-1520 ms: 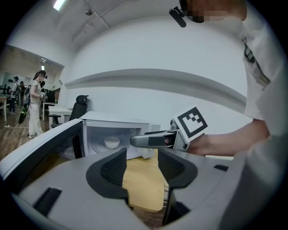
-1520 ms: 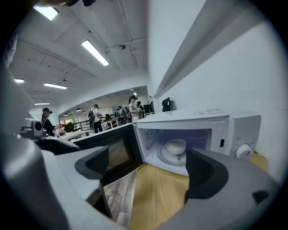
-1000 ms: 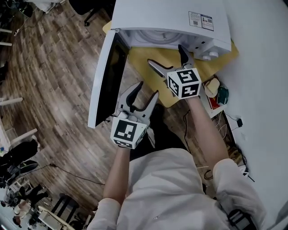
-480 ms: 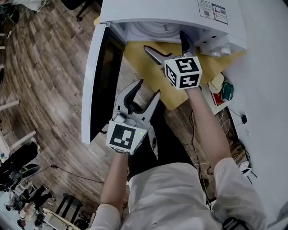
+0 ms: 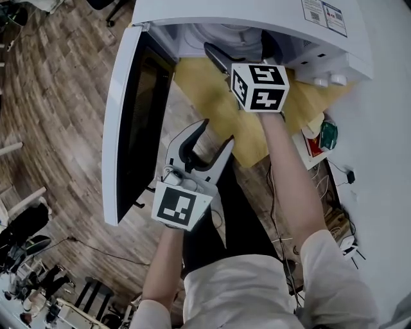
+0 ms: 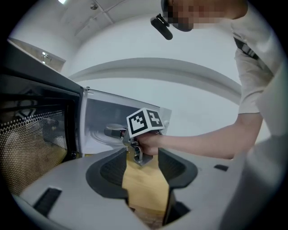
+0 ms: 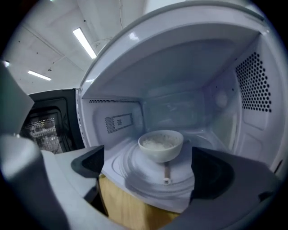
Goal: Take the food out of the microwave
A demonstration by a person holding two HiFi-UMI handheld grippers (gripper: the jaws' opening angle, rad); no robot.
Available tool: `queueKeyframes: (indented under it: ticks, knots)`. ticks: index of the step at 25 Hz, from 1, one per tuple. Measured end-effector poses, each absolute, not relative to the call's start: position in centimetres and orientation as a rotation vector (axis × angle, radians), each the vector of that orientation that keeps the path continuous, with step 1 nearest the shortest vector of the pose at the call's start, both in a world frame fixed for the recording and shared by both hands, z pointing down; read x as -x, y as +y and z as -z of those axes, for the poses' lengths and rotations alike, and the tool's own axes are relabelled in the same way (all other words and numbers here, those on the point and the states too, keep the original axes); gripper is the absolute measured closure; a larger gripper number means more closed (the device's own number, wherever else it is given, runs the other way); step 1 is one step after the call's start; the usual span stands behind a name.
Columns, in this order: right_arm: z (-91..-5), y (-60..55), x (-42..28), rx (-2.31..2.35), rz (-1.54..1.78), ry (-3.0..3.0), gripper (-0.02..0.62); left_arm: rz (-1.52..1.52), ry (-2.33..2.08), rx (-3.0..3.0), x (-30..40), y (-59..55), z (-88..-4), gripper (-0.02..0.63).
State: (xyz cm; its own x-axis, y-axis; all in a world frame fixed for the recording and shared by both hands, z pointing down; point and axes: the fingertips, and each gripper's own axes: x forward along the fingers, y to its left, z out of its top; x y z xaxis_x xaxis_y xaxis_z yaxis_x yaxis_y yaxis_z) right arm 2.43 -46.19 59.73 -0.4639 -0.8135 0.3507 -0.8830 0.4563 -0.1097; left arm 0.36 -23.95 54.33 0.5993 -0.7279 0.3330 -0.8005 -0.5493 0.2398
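Since the dark-windowed door (image 5: 131, 122) of the white microwave oven (image 5: 257, 13) hangs fully open to my left, I count the opening step as done. The food is not out yet. The small white round bowl (image 7: 160, 144) of pale grainy food sits upright on the clear glass turntable (image 7: 148, 179), mid-cavity.

My right claw (image 5: 236, 44) is at the mouth of the cavity, jaws spread wide with nothing between them. The bowl lies ahead on their line, clearly apart from both.

My left claw (image 5: 216, 132) hovers off the front edge of the yellow wooden bench (image 5: 205, 90), near the door. Its jaws are likewise wide and empty; only bench top and my other hand show past them.

Left to do, by my reckoning: reach in, close on the bowl's wall or rim, lift it level, draw it out, set it down. Roughly a third along.
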Motion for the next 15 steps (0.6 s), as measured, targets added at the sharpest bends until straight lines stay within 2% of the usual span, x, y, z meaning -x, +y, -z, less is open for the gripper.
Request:
queueKeyframes:
  ticks: [15]
  knots:
    - [-60.1, -51.4, -1.2, -1.432, -0.247, -2.318, 0.021, -0.266, -1.250, -2.433, -0.2, -24.4, -55.3, 0.407]
